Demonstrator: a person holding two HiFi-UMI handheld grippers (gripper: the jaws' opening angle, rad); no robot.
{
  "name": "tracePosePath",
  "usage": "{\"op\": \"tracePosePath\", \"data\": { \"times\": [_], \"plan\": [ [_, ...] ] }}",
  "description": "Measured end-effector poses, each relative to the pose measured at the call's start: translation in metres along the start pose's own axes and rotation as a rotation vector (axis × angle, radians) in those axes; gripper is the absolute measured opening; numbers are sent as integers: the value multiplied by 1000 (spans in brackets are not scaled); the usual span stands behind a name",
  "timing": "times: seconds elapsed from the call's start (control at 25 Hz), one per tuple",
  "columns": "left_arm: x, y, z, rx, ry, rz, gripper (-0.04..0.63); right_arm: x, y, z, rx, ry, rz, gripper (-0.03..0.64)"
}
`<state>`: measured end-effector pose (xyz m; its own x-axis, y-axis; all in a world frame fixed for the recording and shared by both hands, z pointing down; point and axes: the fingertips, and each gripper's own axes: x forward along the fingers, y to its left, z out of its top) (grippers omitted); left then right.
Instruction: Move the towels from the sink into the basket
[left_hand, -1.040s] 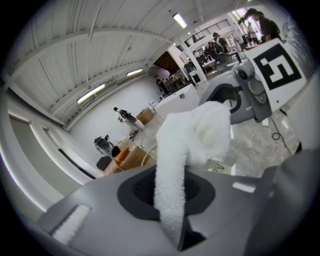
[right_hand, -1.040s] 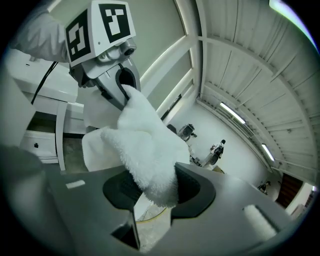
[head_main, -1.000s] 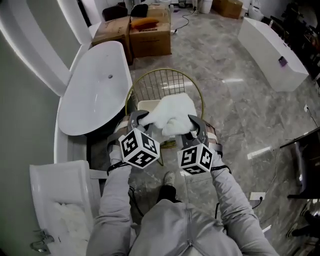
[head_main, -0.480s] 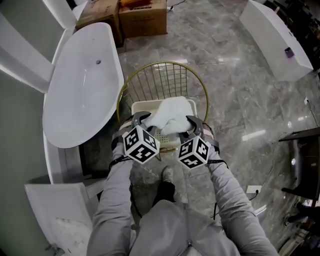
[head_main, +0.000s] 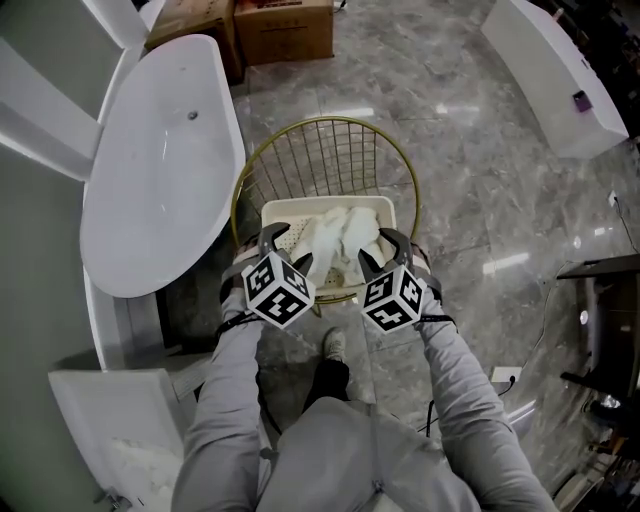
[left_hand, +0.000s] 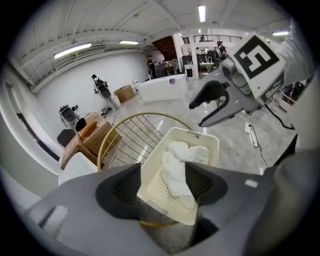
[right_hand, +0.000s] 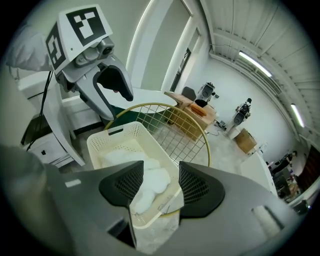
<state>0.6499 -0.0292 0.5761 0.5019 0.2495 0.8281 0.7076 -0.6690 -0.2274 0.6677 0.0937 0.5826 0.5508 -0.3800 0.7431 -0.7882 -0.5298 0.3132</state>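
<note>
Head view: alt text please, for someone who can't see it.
A white towel lies in a cream basket on a gold wire stand. The left gripper and right gripper hover above it, jaws just opened apart, gripping nothing.

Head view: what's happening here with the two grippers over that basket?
A person holds a gripper in each hand above a cream basket that sits on a round gold wire frame. A white towel lies inside the basket. The left gripper and the right gripper both have their jaws apart, having just been opening. Neither presses on anything, and the towel lies loose below them.
</note>
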Motion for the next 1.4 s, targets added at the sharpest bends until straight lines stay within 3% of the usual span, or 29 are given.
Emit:
{"op": "tracePosePath", "data": {
  "times": [0.44, 0.88, 1.12, 1.4],
  "plan": [
    [-37, -2, -3, -16, -37, 96, 328, -32, 1, 15, 13, -101, -64, 202],
    [-130, -12, -9, -182, -152, 309, 328, -106, -1, 39, 144, -314, -128, 201],
    [-202, -65, -22, -332, -239, 451, 328, -177, 16, 38, 203, -454, -125, 201],
    [-307, -134, -63, -596, -397, 653, 328, -256, 49, 45, 309, -645, -51, 201]
  ]
}}
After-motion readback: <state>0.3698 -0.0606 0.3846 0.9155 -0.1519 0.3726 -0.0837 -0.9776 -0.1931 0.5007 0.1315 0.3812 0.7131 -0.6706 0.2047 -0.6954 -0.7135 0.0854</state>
